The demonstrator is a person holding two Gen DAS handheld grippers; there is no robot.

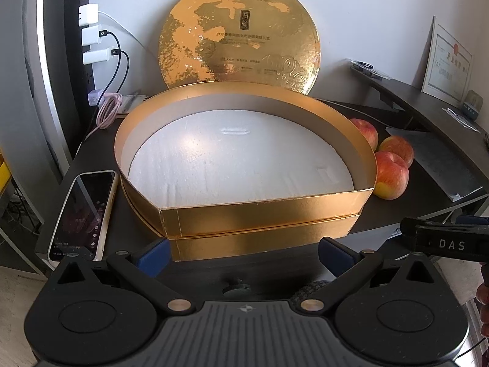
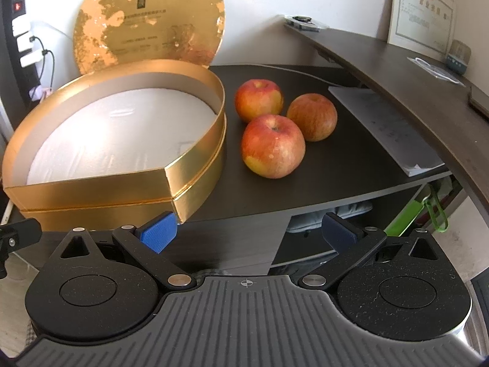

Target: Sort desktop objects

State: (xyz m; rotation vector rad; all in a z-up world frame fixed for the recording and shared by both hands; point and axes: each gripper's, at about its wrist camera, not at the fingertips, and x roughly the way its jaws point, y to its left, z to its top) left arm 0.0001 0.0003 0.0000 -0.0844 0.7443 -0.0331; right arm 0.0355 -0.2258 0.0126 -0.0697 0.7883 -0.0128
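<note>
The left gripper hangs just off the near edge of the dark brown desk, its blue-padded jaws spread wide with nothing between them; the flat front wall of the gold half-round cardboard box stands straight ahead, near that edge. The right gripper also sits short of the desk's near edge, jaws spread as wide as they go and holding nothing; its left pad lies close to the box's near right corner, though whether they touch cannot be told.

Left of the box, a smartphone in a pale case lies flat along the near left edge, just beside the box wall. Inside the box a white foam sheet covers the floor, otherwise bare.

Right of the box, three red-yellow apples cluster together on open desk, the nearest just beside the box's curved wall. Farther right lies a stack of white paper, under a raised dark curved shelf. Bare desk lies between the apples and the near edge.

At the far side, the round gold lid leans upright against the white wall.
</note>
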